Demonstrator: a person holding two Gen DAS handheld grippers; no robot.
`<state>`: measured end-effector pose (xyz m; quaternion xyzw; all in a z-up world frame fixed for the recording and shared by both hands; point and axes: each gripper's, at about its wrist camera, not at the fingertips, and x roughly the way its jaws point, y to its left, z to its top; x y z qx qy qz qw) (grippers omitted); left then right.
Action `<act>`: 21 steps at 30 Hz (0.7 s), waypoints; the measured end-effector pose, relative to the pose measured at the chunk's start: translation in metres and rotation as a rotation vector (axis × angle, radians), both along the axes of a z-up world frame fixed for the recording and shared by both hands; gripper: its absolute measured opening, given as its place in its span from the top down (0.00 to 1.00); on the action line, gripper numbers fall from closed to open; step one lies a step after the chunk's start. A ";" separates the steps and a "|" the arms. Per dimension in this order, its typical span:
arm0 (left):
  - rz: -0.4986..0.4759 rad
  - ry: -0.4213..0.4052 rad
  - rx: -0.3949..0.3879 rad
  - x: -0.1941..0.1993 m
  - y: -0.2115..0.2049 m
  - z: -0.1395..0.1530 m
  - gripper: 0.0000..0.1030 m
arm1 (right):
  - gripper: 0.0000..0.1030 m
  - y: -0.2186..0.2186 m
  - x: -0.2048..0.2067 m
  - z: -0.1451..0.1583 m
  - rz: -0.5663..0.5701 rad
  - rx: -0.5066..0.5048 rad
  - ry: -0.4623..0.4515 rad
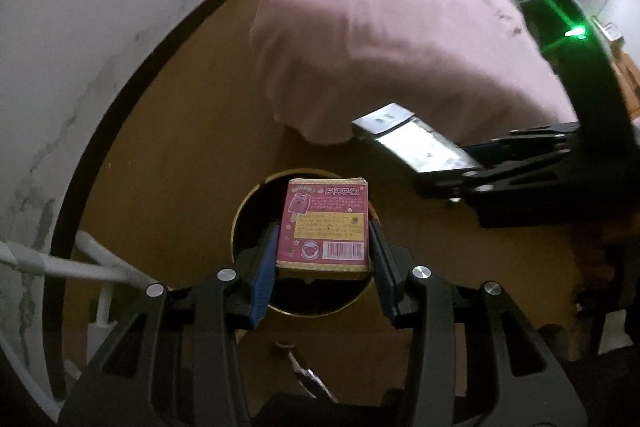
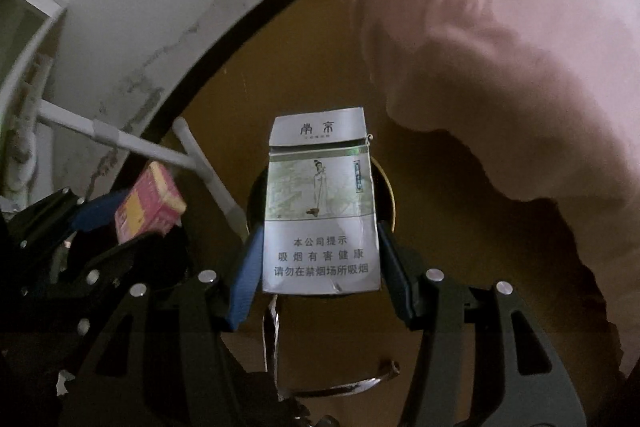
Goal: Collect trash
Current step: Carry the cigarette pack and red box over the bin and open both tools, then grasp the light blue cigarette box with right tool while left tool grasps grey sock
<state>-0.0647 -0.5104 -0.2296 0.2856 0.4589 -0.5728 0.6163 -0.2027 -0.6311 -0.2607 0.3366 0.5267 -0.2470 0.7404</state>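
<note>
My left gripper is shut on a pink snack box with a bear ice-lolly print. It hangs over the mouth of a round dark bin with a gold rim. My right gripper is shut on a silver cigarette pack, also above the bin rim. In the left wrist view the cigarette pack shows at the right, tilted. In the right wrist view the pink box shows at the left, against a blue pad.
A large pink cushion or cloth lies on the brown floor just behind the bin. White pipes run along the stained white wall at the left. A crumpled foil scrap lies on the floor below the grippers.
</note>
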 end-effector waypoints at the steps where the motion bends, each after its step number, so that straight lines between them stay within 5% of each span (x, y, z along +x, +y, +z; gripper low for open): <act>1: 0.004 0.009 0.015 0.002 -0.001 -0.009 0.59 | 0.47 -0.001 0.001 -0.008 0.002 0.014 0.005; 8: 0.011 0.003 0.049 0.005 -0.010 -0.027 0.55 | 0.47 -0.002 0.010 -0.024 0.012 0.051 0.000; 10: 0.019 0.006 0.042 0.006 -0.011 -0.026 0.39 | 0.47 -0.005 0.014 -0.027 0.016 0.057 -0.002; 17: 0.031 0.002 0.040 0.006 -0.022 -0.020 0.38 | 0.46 -0.013 0.022 -0.029 0.030 0.065 -0.004; 21: 0.036 0.007 0.032 0.005 -0.022 -0.016 0.33 | 0.31 -0.014 0.023 -0.025 0.035 0.065 -0.015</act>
